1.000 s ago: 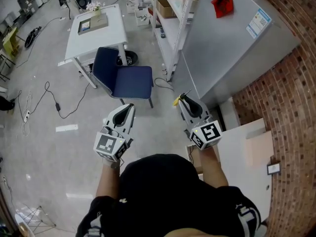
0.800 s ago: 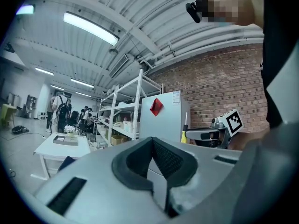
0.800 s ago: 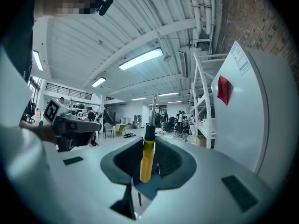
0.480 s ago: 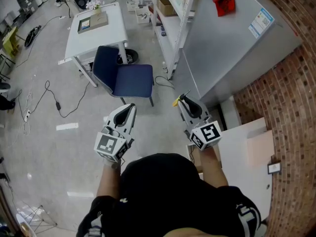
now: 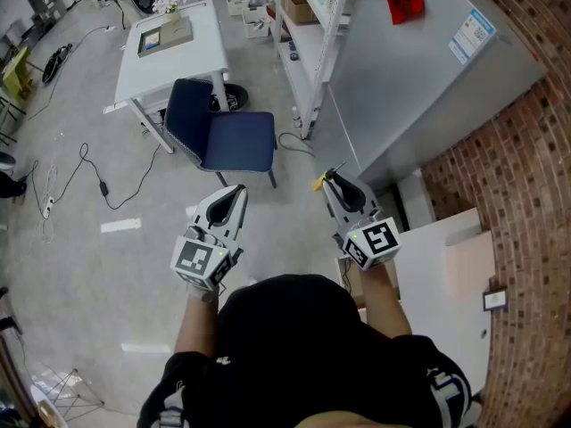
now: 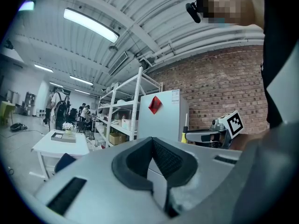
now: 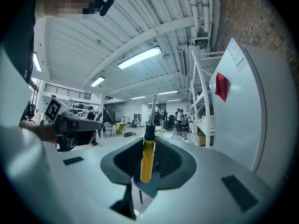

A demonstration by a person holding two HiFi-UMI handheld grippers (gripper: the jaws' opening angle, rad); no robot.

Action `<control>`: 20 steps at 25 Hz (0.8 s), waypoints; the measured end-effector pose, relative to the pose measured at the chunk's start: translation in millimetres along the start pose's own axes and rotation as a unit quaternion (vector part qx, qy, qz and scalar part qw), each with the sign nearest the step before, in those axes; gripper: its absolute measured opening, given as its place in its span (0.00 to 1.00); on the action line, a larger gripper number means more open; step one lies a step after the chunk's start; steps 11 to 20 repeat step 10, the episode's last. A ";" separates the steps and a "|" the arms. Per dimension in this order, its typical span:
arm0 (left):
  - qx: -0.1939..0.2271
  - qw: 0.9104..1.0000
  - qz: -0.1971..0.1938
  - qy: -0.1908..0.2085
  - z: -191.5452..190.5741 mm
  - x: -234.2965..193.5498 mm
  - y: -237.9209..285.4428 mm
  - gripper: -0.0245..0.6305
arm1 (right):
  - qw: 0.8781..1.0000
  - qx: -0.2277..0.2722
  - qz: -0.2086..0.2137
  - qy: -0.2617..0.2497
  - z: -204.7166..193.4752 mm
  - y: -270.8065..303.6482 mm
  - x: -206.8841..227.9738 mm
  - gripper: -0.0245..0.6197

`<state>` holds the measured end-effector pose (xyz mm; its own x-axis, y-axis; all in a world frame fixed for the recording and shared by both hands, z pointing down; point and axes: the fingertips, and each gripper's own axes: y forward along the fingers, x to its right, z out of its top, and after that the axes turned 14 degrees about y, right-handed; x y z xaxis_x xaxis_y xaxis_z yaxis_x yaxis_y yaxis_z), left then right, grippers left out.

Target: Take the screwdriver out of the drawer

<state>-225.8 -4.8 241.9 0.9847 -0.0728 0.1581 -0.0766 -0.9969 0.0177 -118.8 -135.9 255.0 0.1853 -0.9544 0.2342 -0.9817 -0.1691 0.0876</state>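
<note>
A screwdriver with a yellow handle (image 7: 146, 158) and a thin metal shaft stands upright between the pads of my right gripper (image 7: 148, 146), which is shut on it. In the head view the yellow handle (image 5: 318, 184) sticks out at the tip of the right gripper (image 5: 332, 177), held level in front of the person. My left gripper (image 5: 236, 191) is held level beside it, apart from it, with its jaws together and nothing in them. In the left gripper view its pads (image 6: 164, 158) meet, and the right gripper (image 6: 205, 135) shows off to the right. No drawer is in view.
A blue chair (image 5: 223, 141) and a white table (image 5: 169, 52) stand ahead on the grey floor. A white shelving rack (image 5: 312, 34) and a grey cabinet (image 5: 419, 69) with a red sign are to the right, against a brick wall (image 5: 522, 176). A white unit (image 5: 446, 279) is at the right elbow.
</note>
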 end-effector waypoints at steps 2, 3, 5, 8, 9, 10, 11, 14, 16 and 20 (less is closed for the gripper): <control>-0.001 1.000 -0.001 0.000 -1.5 1.3 -0.7 0.04 | 1.000 0.001 -0.002 0.001 -1.3 -2.0 0.2 0.18; -0.001 1.000 -0.001 -0.001 -2.0 2.0 -1.0 0.04 | 1.000 0.001 -0.003 0.001 -1.7 -3.0 0.4 0.18; -0.002 1.000 -0.001 -0.003 -2.3 2.8 -1.4 0.04 | 1.000 0.001 -0.004 0.002 -2.1 -4.5 0.7 0.18; -0.001 1.000 0.001 -0.004 -2.5 3.4 -1.7 0.04 | 1.000 0.000 -0.005 0.001 -3.5 -5.8 0.6 0.18; -0.001 1.000 0.001 -0.004 -2.7 3.7 -1.7 0.04 | 1.000 0.000 -0.005 0.001 -3.9 -6.1 0.5 0.18; 0.000 1.000 0.001 -0.003 -3.0 4.1 -1.7 0.04 | 1.000 0.000 -0.005 0.000 -4.3 -6.4 0.5 0.18; 0.000 1.000 0.001 -0.003 -3.0 4.1 -1.7 0.04 | 1.000 0.000 -0.005 0.000 -4.3 -6.4 0.5 0.18; 0.000 1.000 0.001 -0.003 -3.0 4.1 -1.7 0.04 | 1.000 0.000 -0.005 0.000 -4.3 -6.4 0.5 0.18; 0.000 1.000 0.001 -0.003 -3.0 4.1 -1.7 0.04 | 1.000 0.000 -0.005 0.000 -4.3 -6.4 0.5 0.18; 0.000 1.000 0.001 -0.003 -3.0 4.1 -1.7 0.04 | 1.000 0.000 -0.005 0.000 -4.3 -6.4 0.5 0.18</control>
